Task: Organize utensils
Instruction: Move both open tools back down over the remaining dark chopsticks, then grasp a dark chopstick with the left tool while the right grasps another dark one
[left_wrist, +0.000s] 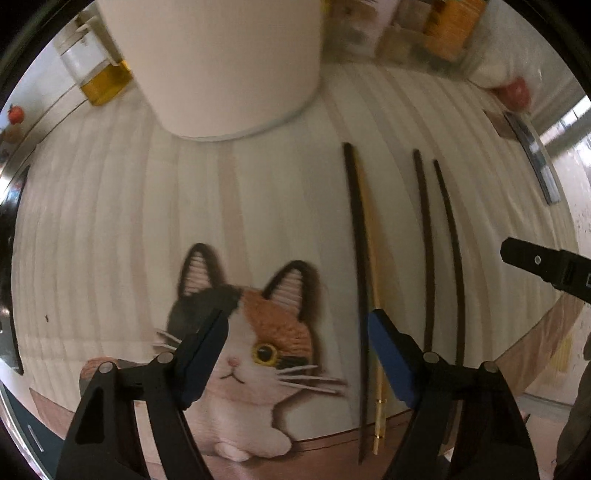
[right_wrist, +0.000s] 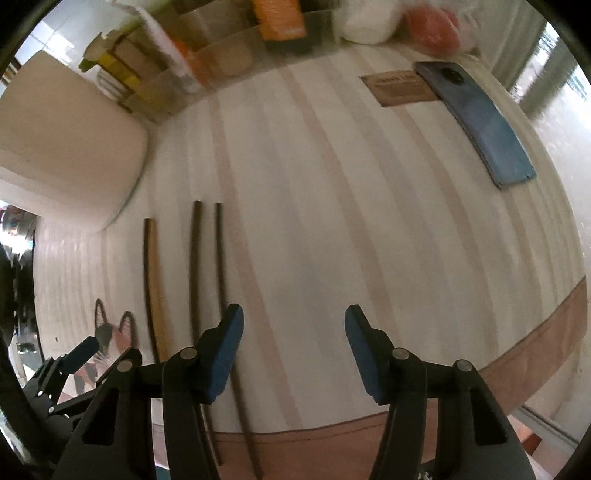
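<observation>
Left wrist view. The left gripper (left_wrist: 297, 332) points down at a striped mat (left_wrist: 110, 229) with an embroidered cat (left_wrist: 255, 332); its blue-padded jaws stand apart with nothing between them, released. Four chopsticks lie side by side on the mat, running near to far: a dark chopstick (left_wrist: 356, 258) touching a pale wooden chopstick (left_wrist: 371, 258) just beside the right pad, and, further right, a pair of dark chopsticks (left_wrist: 439, 258) lying slightly apart. A white container (left_wrist: 221, 66) stands at the far edge of the mat, with a bottle of yellow liquid (left_wrist: 99, 74) to its left. One finger of the right gripper (left_wrist: 535, 266) enters from the right edge.

Right wrist view. The right gripper (right_wrist: 293, 343) also hangs released, jaws apart over bare mat (right_wrist: 351, 221). The pair of dark chopsticks (right_wrist: 207, 277) passes just beside and under its left pad; the pale wooden chopstick (right_wrist: 157, 280) lies further left. The white container (right_wrist: 66, 155) is at far left, a blue phone (right_wrist: 480, 122) at far right on the mat, and the left gripper (right_wrist: 79, 350) at the lower left.
</observation>
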